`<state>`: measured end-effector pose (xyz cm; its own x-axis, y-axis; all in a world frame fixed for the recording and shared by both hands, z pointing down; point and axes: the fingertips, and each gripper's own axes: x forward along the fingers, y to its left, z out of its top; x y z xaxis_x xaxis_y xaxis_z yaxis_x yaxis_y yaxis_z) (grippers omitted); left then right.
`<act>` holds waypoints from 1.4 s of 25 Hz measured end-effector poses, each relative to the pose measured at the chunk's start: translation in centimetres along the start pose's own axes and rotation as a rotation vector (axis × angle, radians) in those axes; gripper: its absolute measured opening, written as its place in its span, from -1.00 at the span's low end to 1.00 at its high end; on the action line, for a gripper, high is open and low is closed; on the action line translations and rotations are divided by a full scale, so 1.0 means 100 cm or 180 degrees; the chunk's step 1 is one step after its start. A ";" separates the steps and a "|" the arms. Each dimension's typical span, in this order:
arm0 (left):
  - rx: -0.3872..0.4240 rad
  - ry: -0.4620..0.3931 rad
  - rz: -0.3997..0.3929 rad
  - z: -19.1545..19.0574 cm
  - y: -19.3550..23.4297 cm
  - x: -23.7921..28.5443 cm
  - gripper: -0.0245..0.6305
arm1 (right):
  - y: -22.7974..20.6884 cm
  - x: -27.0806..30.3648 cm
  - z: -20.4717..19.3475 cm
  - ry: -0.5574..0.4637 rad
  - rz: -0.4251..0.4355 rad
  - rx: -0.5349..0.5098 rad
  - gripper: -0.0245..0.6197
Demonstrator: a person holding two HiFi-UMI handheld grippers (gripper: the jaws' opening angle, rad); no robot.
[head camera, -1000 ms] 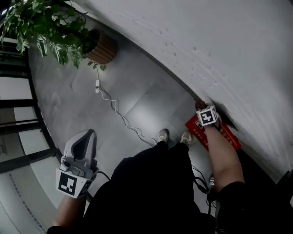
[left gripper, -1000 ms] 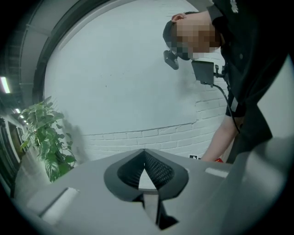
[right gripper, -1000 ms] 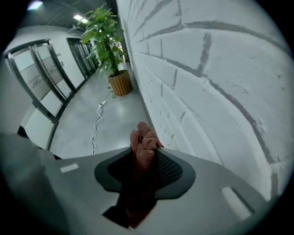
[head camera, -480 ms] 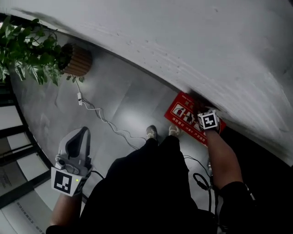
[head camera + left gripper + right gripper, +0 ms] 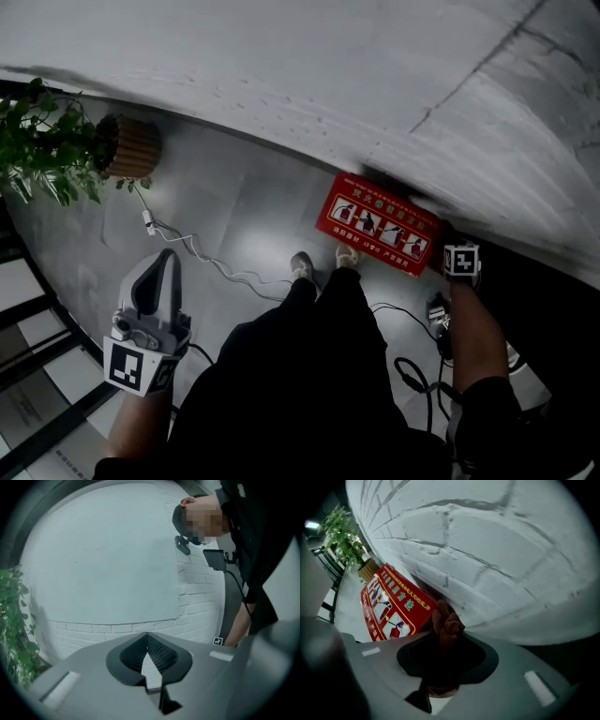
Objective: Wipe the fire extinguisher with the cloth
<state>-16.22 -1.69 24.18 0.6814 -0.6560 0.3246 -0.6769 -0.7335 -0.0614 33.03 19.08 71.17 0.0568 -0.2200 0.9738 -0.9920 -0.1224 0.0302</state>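
One green leafy plant in a ribbed brown pot [image 5: 131, 147]: far left against the wall, well apart from the work, so no hazard there.
Thin white cable [image 5: 192, 251]: trails over the grey floor from near the pot toward the person's shoes [image 5: 302, 265]. A sideways step could snag it (black leads [image 5: 412, 373] lie by the right leg too).
Left hand-held gripper [image 5: 147, 637]: jaws closed tip to tip with nothing between them, held low on the left, well apart from the box. Since it steadies nothing, a hard wipe could shift the box.
Red flat-fronted fire extinguisher box with white pictograms [image 5: 378, 223]: at the foot of the white brick wall [image 5: 281, 75], just beyond the shoes. No cylinder shows, so only the casing is within reach of a wipe.
Brown-red bunched cloth [image 5: 446, 620]: a small wad sticking out past the jaw tips, beside the box's right end. Whether it touches the box I cannot tell. So little cloth would clean only a narrow stripe, and drag on the panel or the rough brick could pull it loose.
Right hand-held gripper [image 5: 447, 637]: clamped on the cloth and pointing steeply down. If the wad flattens, the hard tips could scrape the printed panel.
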 end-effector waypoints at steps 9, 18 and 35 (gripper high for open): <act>-0.0151 0.0116 0.0708 -0.026 0.024 -0.070 -0.93 | 0.202 0.019 0.140 -0.0693 0.0857 -0.1292 -0.56; -0.0213 0.0388 0.1057 -0.048 0.024 -0.103 -0.93 | 0.331 0.057 0.190 -0.0360 0.0910 -0.2653 -0.55; 0.0012 -0.0139 -0.0243 -0.002 -0.037 0.017 -0.93 | 0.063 0.020 0.009 -0.0029 0.0309 -0.0965 -0.56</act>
<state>-12.61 -0.06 25.14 0.7426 -0.6050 0.2870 -0.6214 -0.7824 -0.0415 26.97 17.03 73.16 -0.0402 -0.2253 0.9735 -0.9811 0.1933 0.0043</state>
